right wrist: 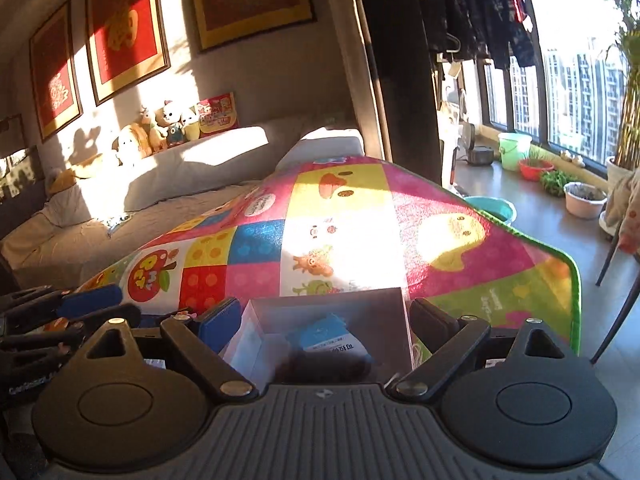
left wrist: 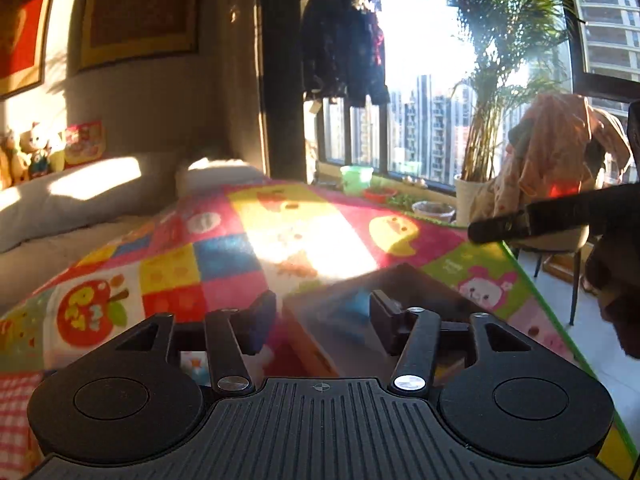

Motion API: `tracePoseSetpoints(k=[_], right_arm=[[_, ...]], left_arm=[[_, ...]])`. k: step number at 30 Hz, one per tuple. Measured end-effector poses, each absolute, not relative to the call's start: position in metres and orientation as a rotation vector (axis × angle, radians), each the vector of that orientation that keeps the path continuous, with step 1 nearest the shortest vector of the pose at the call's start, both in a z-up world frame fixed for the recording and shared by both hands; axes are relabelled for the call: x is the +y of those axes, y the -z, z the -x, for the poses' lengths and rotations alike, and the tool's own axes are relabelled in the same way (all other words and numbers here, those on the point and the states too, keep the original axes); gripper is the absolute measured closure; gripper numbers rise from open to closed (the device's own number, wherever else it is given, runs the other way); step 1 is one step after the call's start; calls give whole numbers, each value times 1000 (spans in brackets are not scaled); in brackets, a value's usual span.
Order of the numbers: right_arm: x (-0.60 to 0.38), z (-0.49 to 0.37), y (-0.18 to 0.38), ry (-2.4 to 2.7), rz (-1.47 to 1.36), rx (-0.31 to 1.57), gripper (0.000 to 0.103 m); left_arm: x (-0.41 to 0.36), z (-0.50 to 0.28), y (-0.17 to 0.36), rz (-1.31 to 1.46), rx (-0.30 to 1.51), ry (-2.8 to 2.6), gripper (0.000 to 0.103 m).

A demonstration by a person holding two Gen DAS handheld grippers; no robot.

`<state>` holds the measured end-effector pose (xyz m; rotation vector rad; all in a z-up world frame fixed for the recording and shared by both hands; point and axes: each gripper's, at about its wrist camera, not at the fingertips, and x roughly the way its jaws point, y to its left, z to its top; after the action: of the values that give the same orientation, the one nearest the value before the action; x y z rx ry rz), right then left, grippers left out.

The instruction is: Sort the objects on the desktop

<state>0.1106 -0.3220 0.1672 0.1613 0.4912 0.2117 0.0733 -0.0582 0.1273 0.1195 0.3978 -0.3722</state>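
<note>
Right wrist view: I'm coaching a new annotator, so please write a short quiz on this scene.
1. True or false: the clear box is empty.
2. The mat under it shows: A plain white, B cartoon squares, C stripes?
3. Where does the box sit relative to the right gripper?
Key: 1 false, a blue packet lies inside; 2 B; 3 between its open fingers, which do not seem to press on it.
</note>
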Motion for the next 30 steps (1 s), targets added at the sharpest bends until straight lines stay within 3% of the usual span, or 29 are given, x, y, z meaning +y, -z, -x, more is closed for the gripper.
tracePoseSetpoints(k=[5,10,19,30], right_arm=[[-334,-94,-141,-189,-220,519,11],[-316,-60,-114,-188,-142,572,5],[-232,14,-59,-269,86,650,1],[-200,14,-53,-284,154,639,0]], left_arm=[[-31,-46,-67,-84,599,340,18],[-25,-12,-34,-55,702,393,7],[-8,10,-24,-136,675,247,2],[-20,1,-20,-90,659,336,2]])
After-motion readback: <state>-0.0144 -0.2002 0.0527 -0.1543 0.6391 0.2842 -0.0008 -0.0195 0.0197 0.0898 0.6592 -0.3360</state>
